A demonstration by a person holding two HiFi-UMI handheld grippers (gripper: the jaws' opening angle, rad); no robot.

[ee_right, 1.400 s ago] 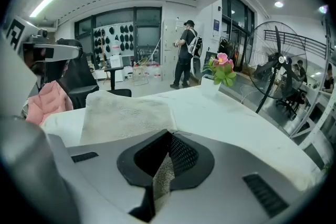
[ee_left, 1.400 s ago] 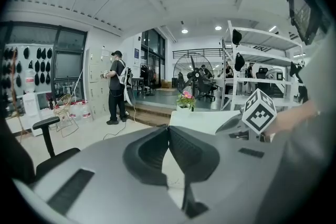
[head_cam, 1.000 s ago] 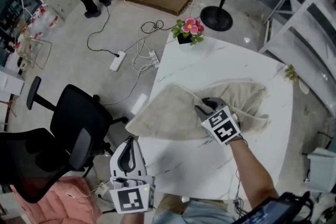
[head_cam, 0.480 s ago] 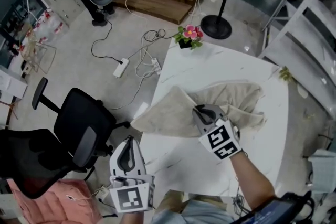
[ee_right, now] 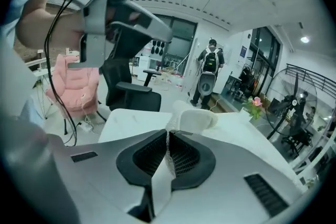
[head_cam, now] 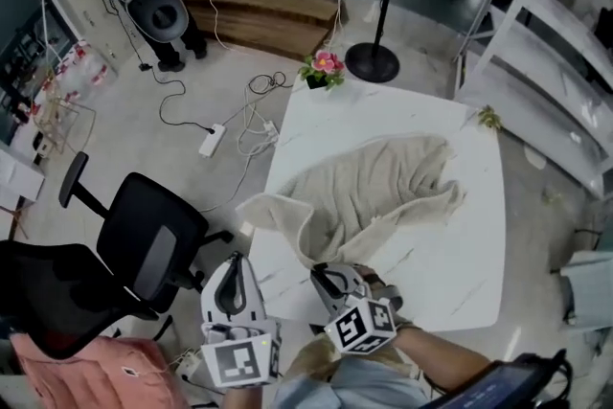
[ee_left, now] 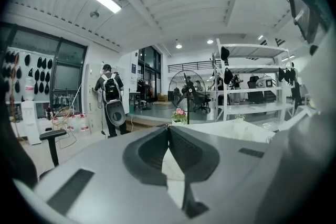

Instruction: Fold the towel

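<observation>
The beige towel (head_cam: 378, 182) lies rumpled across the white marble table (head_cam: 450, 254), with one corner hanging over the left edge. My right gripper (head_cam: 322, 273) is at the near table edge, shut on a strip of towel edge that runs up from it. In the right gripper view the jaws (ee_right: 168, 136) pinch the cloth, and the towel (ee_right: 195, 120) bulges just beyond them. My left gripper (head_cam: 233, 269) hangs off the table at lower left, shut and empty; its closed jaws (ee_left: 168, 131) point level toward the table.
A black office chair (head_cam: 144, 244) and a pink seat (head_cam: 77, 376) stand left of the table. A flower pot (head_cam: 323, 68) sits on the far corner. A fan stand (head_cam: 372, 60), floor cables (head_cam: 239, 115) and white shelving (head_cam: 551, 43) surround it. A person with a backpack (ee_left: 111, 96) stands far off.
My right gripper has come from the towel's middle back to the near table edge, drawing a towel edge with it. The left gripper has risen a little.
</observation>
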